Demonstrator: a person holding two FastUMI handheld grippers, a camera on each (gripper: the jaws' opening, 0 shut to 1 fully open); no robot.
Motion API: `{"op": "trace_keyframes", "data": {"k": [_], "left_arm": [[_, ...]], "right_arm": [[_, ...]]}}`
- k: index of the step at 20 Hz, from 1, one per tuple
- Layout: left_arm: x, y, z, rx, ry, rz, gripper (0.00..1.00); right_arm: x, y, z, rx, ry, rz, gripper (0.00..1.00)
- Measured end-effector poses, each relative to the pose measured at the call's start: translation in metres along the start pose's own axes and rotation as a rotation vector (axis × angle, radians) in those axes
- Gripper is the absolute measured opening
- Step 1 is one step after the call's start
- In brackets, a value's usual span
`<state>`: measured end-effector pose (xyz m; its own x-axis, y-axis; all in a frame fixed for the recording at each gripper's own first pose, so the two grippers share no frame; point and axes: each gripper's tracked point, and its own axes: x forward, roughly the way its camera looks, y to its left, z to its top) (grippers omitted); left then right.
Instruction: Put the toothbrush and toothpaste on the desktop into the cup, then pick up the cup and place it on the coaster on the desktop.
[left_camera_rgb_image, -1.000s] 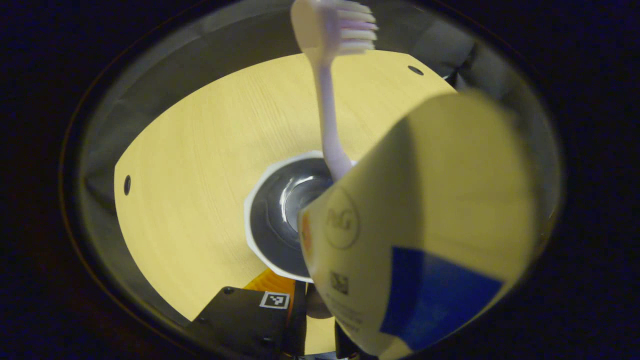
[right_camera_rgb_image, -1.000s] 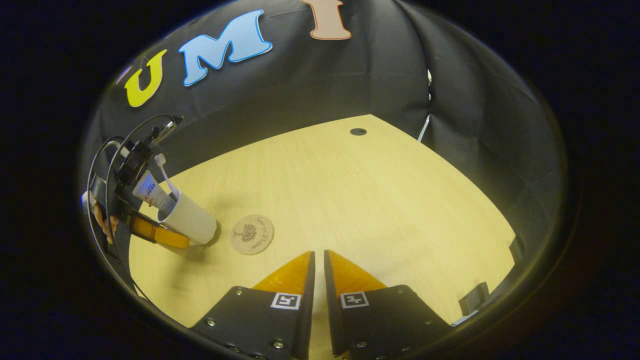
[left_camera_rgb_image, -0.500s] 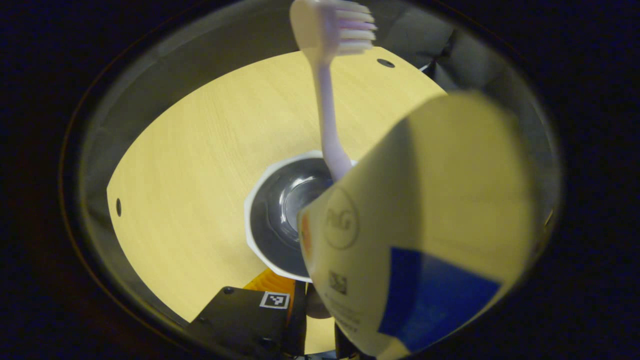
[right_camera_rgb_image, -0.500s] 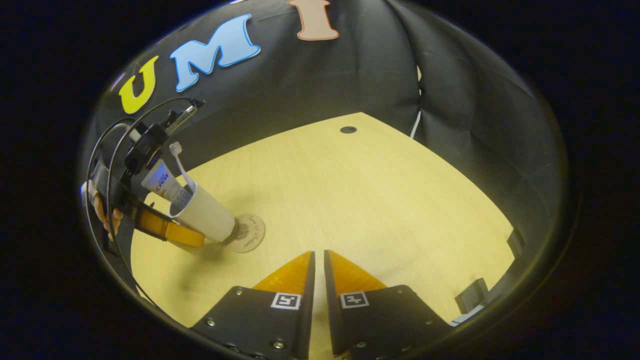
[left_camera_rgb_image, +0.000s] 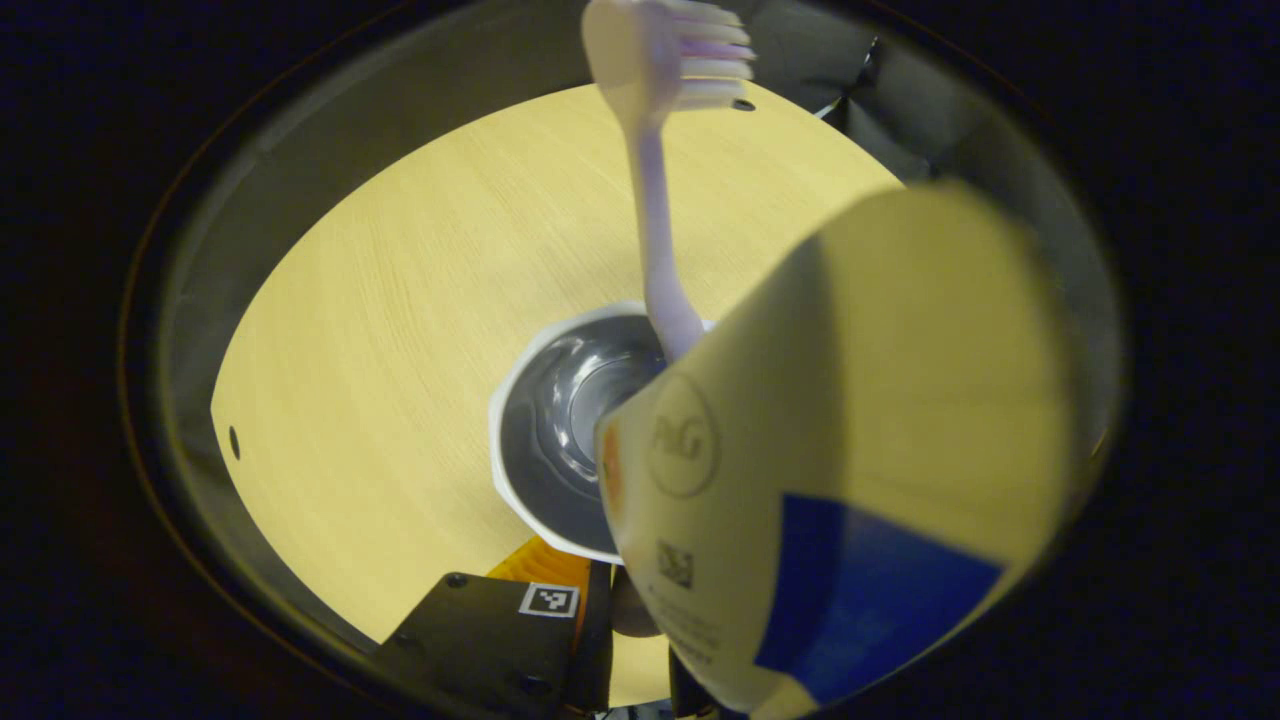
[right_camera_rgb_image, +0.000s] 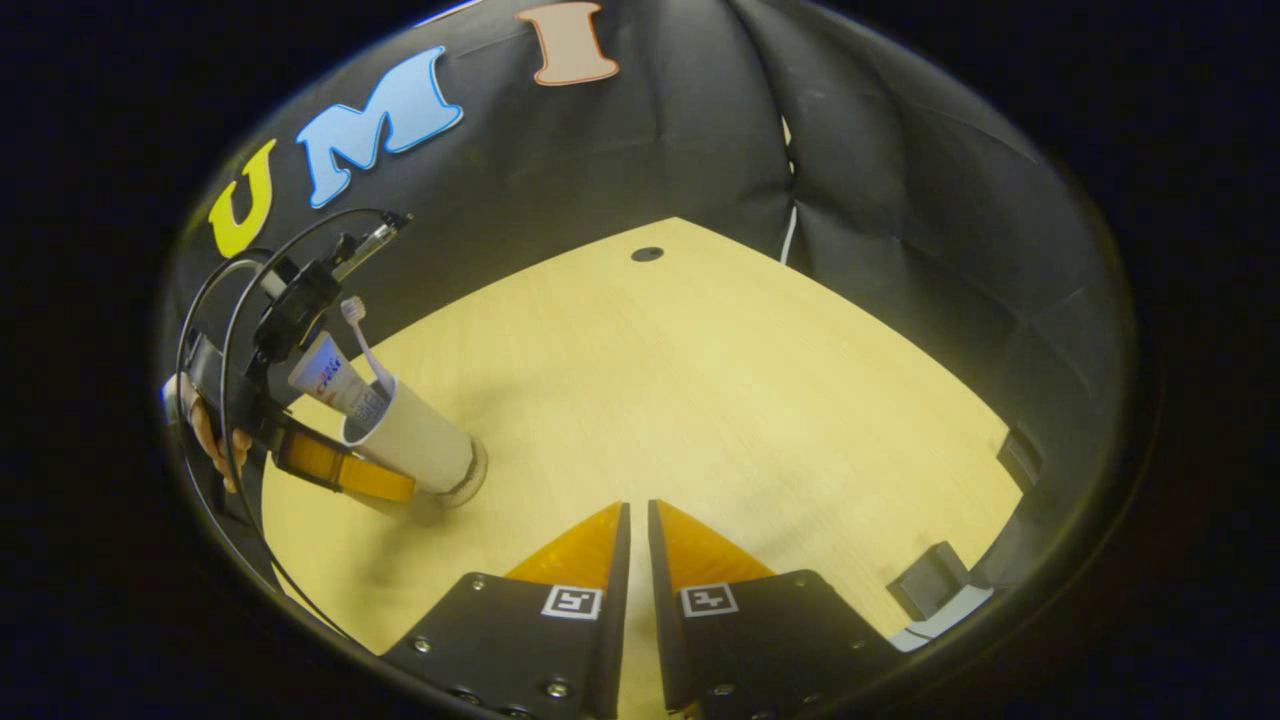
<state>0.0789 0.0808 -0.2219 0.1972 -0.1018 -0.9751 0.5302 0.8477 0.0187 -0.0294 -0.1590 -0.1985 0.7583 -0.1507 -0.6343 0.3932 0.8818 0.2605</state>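
In the right gripper view, at the far left, a white cup (right_camera_rgb_image: 420, 450) stands tilted over the round wooden coaster (right_camera_rgb_image: 479, 472), of which just an edge peeks out from under its base. A toothpaste tube (right_camera_rgb_image: 328, 372) and a pale toothbrush (right_camera_rgb_image: 356, 322) stick out of the cup. My left gripper (right_camera_rgb_image: 345, 475), held by a hand (right_camera_rgb_image: 205, 440), is shut on the cup's side. The left gripper view looks down into the cup (left_camera_rgb_image: 500, 440), with the toothbrush (left_camera_rgb_image: 650, 220) and the big tube (left_camera_rgb_image: 850, 450) close up. My right gripper (right_camera_rgb_image: 636, 520) is shut, holding nothing, low over the desktop.
The pale wooden desktop (right_camera_rgb_image: 720, 400) has a small cable hole (right_camera_rgb_image: 647, 254) at its far edge. Black cloth walls close it in behind and on the right. A dark block (right_camera_rgb_image: 930, 590) sits at the near right edge. Cables loop above the left gripper.
The left gripper has carried the cup rightward, from beside the coaster to over it, hiding most of the coaster. The right gripper's view has swung slightly to the right; it stays shut.
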Motion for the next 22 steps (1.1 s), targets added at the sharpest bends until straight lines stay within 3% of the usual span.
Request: {"op": "trace_keyframes", "data": {"k": [11, 12, 14, 20, 21, 22], "left_arm": [[-0.117, 0.077, -0.010, -0.014, -0.024, 0.008, 0.36], [-0.133, 0.087, -0.010, -0.020, -0.043, 0.010, 0.54], [-0.170, 0.108, -0.009, -0.029, -0.100, 0.013, 0.65], [-0.318, 0.184, -0.010, -0.125, -0.400, 0.022, 0.66], [-0.319, 0.177, -0.010, -0.148, -0.462, 0.033, 0.66], [-0.270, 0.129, -0.034, -0.168, -0.523, 0.049, 0.66]], "right_arm": [[0.002, -0.011, -0.002, 0.002, 0.012, 0.006, 0.15], [0.003, -0.009, 0.001, -0.002, 0.011, 0.011, 0.15], [0.003, -0.003, 0.007, -0.016, 0.005, 0.027, 0.15], [-0.010, 0.036, 0.033, -0.105, -0.043, 0.108, 0.15], [-0.014, 0.045, 0.039, -0.125, -0.057, 0.126, 0.15], [-0.019, 0.053, 0.045, -0.144, -0.073, 0.144, 0.15]]}}
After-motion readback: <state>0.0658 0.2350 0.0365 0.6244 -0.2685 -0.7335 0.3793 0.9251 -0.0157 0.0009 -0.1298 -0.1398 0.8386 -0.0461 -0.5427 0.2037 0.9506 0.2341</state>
